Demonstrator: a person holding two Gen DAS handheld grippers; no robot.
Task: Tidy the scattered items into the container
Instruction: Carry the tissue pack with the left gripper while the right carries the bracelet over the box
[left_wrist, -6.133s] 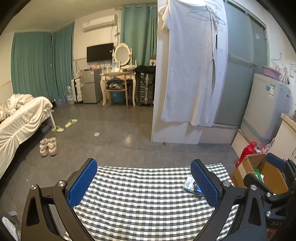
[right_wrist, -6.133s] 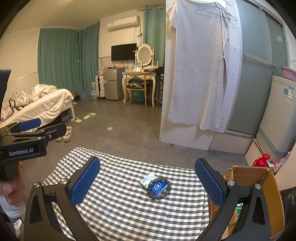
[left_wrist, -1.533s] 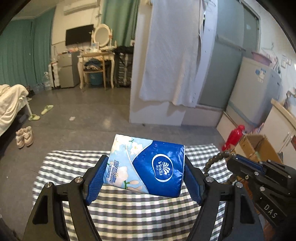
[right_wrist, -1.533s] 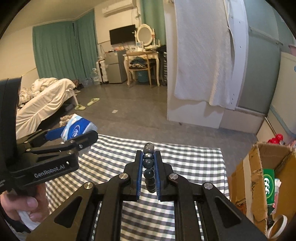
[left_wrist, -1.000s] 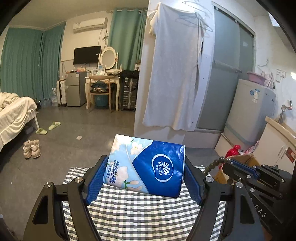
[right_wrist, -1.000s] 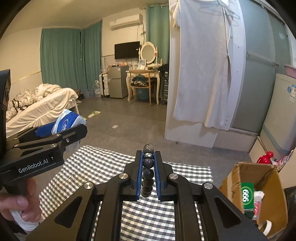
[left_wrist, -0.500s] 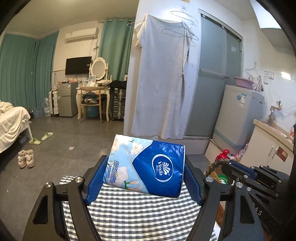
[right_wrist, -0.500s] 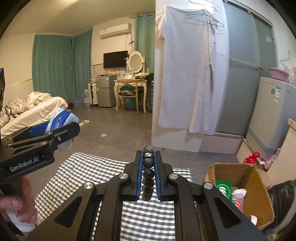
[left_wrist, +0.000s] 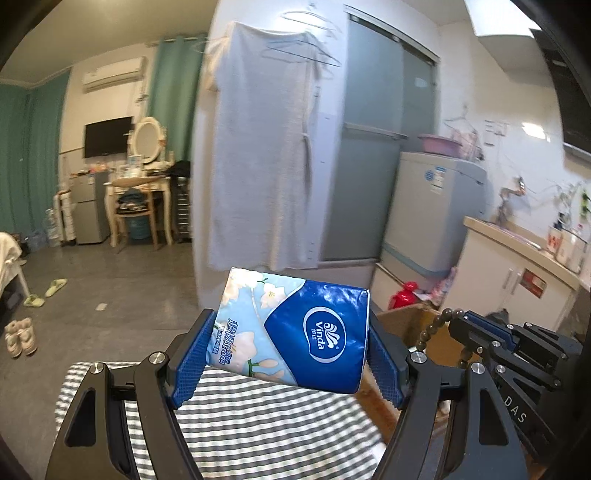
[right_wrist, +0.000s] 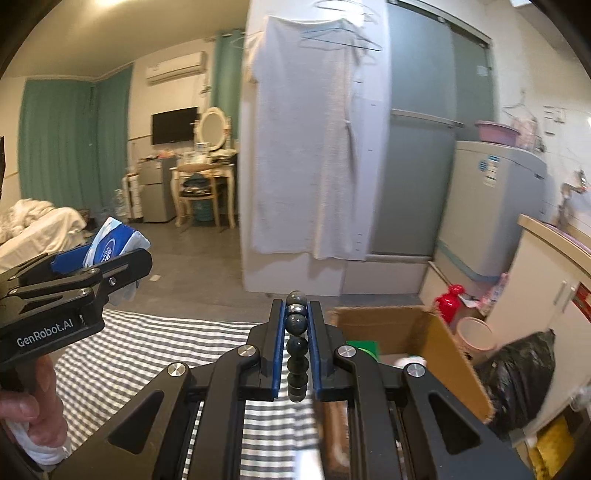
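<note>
left gripper clamped a blue floral plastic tissue pack | right gripper pinched a dark bead bracelet | open brown cardboard box at 3 o'clock

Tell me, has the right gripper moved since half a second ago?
Yes. The right gripper has moved toward the cardboard box, which now lies closer and more central in its view.
</note>
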